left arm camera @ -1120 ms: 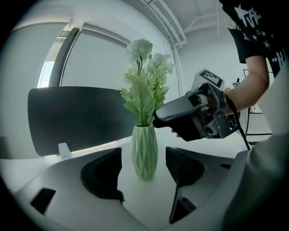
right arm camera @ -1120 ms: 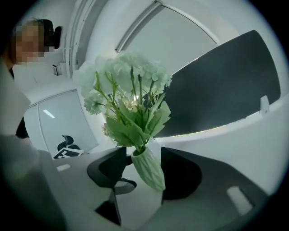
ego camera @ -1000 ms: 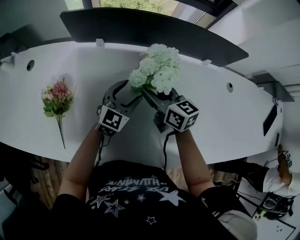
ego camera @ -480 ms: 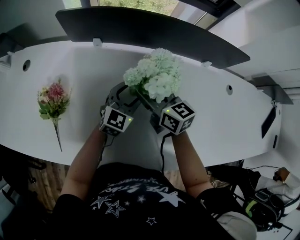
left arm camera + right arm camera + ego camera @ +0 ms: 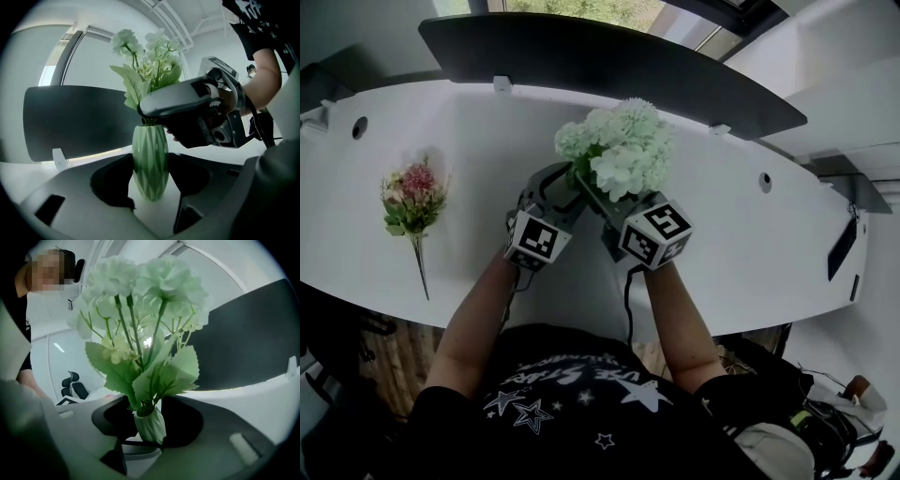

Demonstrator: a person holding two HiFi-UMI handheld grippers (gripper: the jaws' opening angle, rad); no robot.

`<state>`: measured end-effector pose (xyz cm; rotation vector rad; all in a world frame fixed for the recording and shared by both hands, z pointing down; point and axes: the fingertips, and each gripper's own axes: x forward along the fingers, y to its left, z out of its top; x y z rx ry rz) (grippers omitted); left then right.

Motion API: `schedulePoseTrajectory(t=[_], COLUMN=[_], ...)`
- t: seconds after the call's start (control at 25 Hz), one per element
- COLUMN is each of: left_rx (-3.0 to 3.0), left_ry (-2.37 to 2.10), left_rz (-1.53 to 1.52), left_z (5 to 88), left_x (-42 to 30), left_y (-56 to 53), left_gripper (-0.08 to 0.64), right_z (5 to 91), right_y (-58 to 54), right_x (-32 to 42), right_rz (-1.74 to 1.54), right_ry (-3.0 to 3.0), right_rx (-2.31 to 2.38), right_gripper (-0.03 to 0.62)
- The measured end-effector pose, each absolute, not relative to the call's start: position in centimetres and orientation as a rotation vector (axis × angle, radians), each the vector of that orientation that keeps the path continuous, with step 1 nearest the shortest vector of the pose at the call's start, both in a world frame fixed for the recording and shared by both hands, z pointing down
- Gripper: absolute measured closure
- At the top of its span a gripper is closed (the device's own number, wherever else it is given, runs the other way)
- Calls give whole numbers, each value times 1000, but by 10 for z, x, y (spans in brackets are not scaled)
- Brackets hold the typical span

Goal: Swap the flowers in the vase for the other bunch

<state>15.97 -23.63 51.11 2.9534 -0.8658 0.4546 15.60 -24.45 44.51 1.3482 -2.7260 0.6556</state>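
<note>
Head view: left gripper (image 5: 565, 187) and right gripper (image 5: 598, 199) meet at mid-tabletop (image 5: 741, 234), both pointing away from the person. White bunch (image 5: 619, 150) stands directly over the fingers of both and hides the vase. Pink bunch (image 5: 412, 192) lies flat, well to the left of the left fingers, stem toward the person.

Left gripper view: green ribbed vase (image 5: 150, 164) stands upright between the left fingers (image 5: 108, 183). Fingers are spread and closing; they sit just beside the vase walls, and no firm press shows. The right gripper crosses above the vase mouth at the base of the stems. A dark panel (image 5: 70, 122) stands behind the vase.

Right gripper view: the bunch's stem base sits between the right fingers (image 5: 183, 423), vase top just below it. Fingers are spread and closing; leaves brush the inner faces, but no pinch on the stems shows. White blooms rise well above the fingers. Bunch is still seated in the vase.
</note>
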Motion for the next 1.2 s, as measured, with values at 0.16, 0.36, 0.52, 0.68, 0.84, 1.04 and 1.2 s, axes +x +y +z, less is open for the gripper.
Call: schedulePoseTrajectory(t=[0.16,0.36,0.52,0.68,0.84,1.04,1.2], left_rx=[2970,2965,2968,2956,2959,2961,2963], left_ry=[-879,-844,-833,-836,-840,-853,-841], left_rz=[428,438,429,432,433,444,458], left_z=[512,515,514,513,514,520,516], left_x=[159,158,158,161,161,160,160], left_y=[-238,-236,-237,-236,-237,-238,-236], left_gripper=[311,311,311,311,311,311,311], right_z=[436,411,383,355,339,335,344], right_y=[-245,-246,-246,-239,-232,-217,-203], right_x=[155,151,157,172,182,195,214], right_rz=[631,554,486,453,432,441,462], right_ry=[-2748,-2815,-2857,-2889,-2894,-2867,-2786], right_rx=[1360,1366,1421,1483,1528,1575,1627], right_gripper=[425,435,445,453,457,463,471])
